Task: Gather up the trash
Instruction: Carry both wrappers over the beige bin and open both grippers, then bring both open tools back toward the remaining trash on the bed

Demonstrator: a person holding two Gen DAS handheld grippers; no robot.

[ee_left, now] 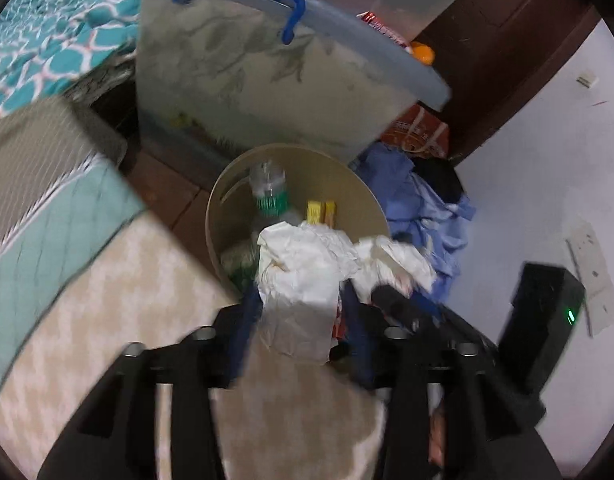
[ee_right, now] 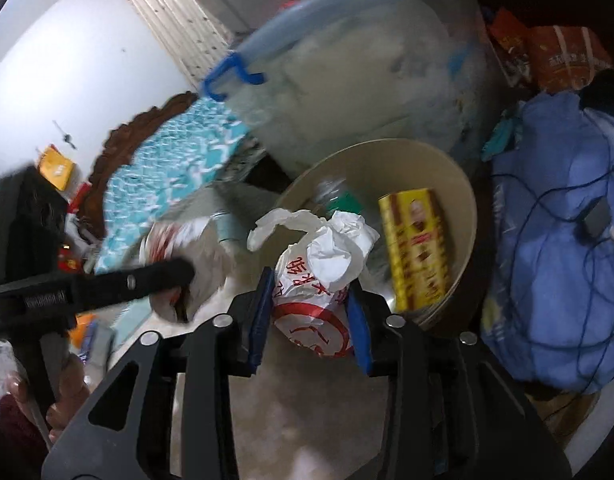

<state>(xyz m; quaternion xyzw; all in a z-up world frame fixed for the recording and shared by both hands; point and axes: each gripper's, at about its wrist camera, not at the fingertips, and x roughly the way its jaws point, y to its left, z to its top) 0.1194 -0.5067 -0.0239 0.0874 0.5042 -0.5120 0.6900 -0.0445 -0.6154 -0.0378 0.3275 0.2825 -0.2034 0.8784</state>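
Note:
A round beige bin (ee_left: 359,188) stands on the floor and holds a plastic bottle (ee_left: 269,188) and a yellow box (ee_right: 417,244). My left gripper (ee_left: 301,300) hovers at its near rim, jaws apart, with a crumpled white paper wad (ee_left: 299,276) loose between the blue pads. In the right wrist view my right gripper (ee_right: 311,288) is also at the near rim (ee_right: 463,184). Its jaws are spread around a crumpled white bag with red print (ee_right: 327,260) that fills the gap. The left gripper (ee_right: 183,284) shows at the left with its paper (ee_right: 203,244).
A clear storage box with a blue latch (ee_left: 235,80) stands right behind the bin. A bed with a teal quilt (ee_left: 47,40) is to the left, a heap of blue clothes (ee_right: 555,240) to the right. A black device with a green light (ee_left: 543,312) sits by the wall.

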